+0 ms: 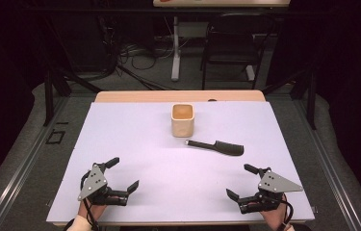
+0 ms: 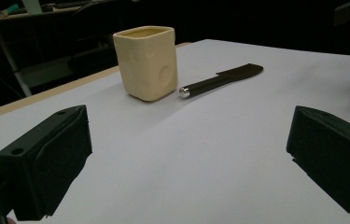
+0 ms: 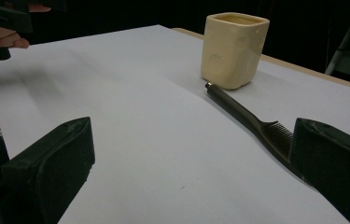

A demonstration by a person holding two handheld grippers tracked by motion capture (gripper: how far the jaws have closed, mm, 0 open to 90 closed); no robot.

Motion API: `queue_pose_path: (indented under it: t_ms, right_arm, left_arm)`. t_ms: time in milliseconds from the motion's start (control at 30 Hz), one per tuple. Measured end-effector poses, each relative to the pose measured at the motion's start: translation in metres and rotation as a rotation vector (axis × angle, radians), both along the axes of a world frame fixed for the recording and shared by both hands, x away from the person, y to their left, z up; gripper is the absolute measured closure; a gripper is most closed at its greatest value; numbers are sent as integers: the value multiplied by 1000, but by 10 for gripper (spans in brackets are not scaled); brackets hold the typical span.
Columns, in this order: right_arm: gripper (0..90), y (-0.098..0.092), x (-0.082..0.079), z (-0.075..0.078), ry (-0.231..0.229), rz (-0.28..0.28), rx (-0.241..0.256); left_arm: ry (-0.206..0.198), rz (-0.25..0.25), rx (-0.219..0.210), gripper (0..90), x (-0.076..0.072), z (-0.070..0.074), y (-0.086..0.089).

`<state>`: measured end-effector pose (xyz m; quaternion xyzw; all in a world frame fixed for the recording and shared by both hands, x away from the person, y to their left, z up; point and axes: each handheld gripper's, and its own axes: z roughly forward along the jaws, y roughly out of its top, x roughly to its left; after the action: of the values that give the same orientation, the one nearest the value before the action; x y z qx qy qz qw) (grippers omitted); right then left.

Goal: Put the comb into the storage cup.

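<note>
1. Nearest the person, the left gripper (image 1: 123,173) sits over the near left part of the white table sheet (image 1: 135,144), jaws spread wide with nothing between them. In the left gripper view its two black pads (image 2: 46,163) stand well apart over bare sheet.

2. The right gripper (image 1: 239,181) sits over the near right part of the sheet, its jaws likewise released and holding nothing. In the right gripper view its pads (image 3: 51,163) stand far apart.

3. A little beyond the right gripper lies one black comb (image 1: 215,146), flat on the sheet, right of the table's middle. It is near the right gripper but apart from it, and well apart from the left gripper. In the right gripper view the comb (image 3: 252,122) runs from just behind the right-hand jaw toward the cup, teeth end closest to the jaw, metal-tipped handle end farthest.

4. Farther on stands one cream, square-sided cup (image 1: 183,120), upright, open at the top, with shallow round dimples on its walls. The comb's handle tip lies just beside the cup's base; in the left gripper view the silver tip (image 2: 184,92) sits close to the cup (image 2: 147,63) without clearly touching it.

5. Count: two grippers, one comb, one cup.

6. Beyond the sheet, a strip of wooden table edge (image 1: 178,96) shows, then a dark floor with cables and a chair (image 1: 231,45).
</note>
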<state>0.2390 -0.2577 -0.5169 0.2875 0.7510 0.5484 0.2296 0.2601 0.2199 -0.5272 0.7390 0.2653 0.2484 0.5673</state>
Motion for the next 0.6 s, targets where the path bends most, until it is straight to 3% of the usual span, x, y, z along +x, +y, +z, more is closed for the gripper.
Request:
queue_pose_path:
  t_ms: [367, 600]
  right_arm:
    - [0, 2, 3, -2, 27, 2, -15]
    - [0, 5, 11, -4, 91, -18, -2]
  left_arm:
    - [1, -2, 0, 1, 2, 0, -1]
    - [11, -19, -2, 1, 8, -2, -4]
